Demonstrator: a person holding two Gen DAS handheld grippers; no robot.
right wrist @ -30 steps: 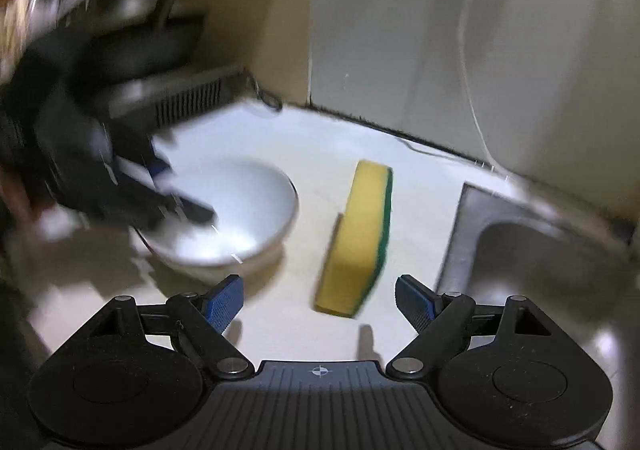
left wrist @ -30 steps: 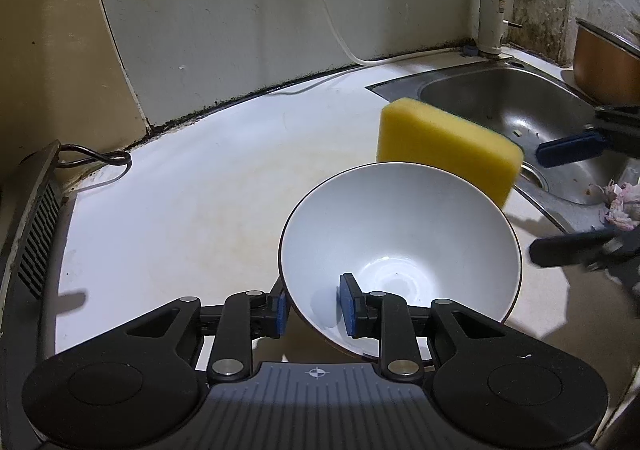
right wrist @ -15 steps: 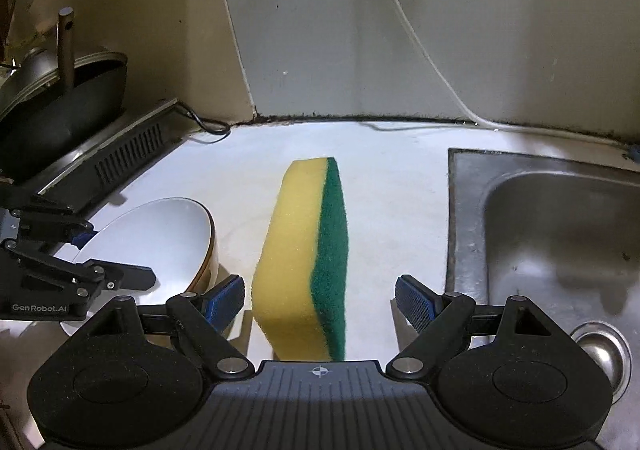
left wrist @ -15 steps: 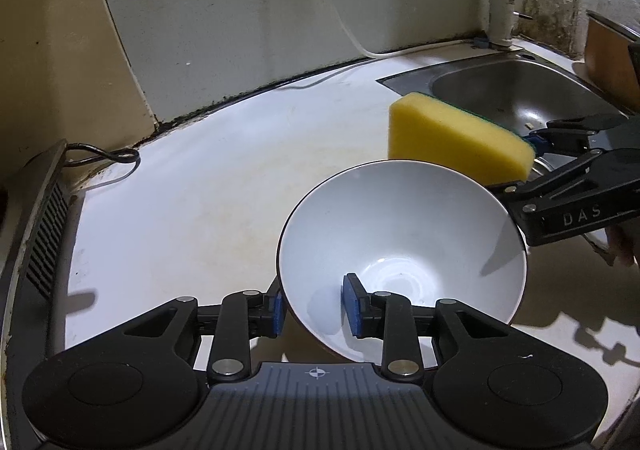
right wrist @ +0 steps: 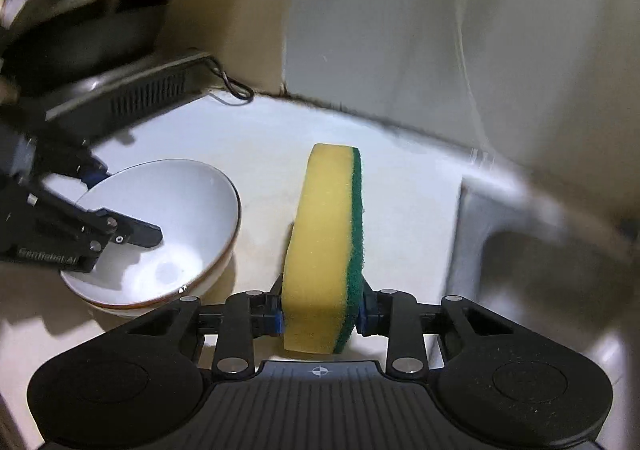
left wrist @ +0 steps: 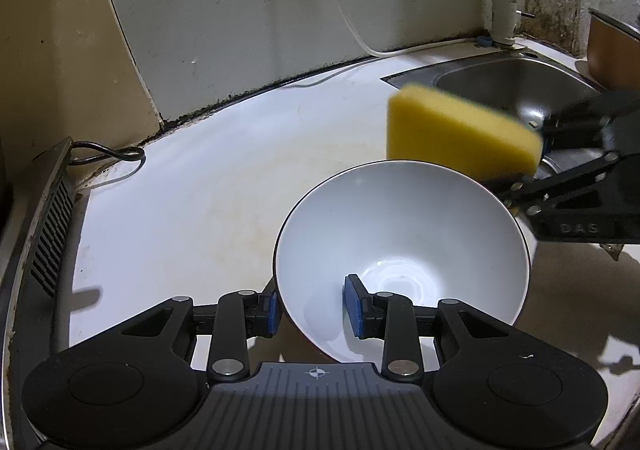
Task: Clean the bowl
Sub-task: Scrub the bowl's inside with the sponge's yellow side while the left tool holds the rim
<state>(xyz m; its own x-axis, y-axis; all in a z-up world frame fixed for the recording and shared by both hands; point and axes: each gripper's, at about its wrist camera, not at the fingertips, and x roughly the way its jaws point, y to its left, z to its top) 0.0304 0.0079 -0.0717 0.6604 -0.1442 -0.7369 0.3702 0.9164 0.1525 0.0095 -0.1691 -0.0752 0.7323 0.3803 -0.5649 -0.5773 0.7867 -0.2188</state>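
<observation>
Right gripper [right wrist: 320,320]: clamped on sponge [right wrist: 326,250], raised off counter [left wrist: 200,190].
Left gripper [left wrist: 310,306]: pinching bowl [left wrist: 400,250] wall, tilted, near sink [left wrist: 500,86].
Done: sponge grasped, bowl steadied.
Left: scrubbing, likely rinsing.

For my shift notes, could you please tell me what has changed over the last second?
The right gripper closed its fingers on the sponge, which had stood free between them, and lifted it slightly. The left gripper still clamps the bowl rim, unmoved.

Home kitchen: sink [left wrist: 520,90], countertop [left wrist: 220,190].
</observation>
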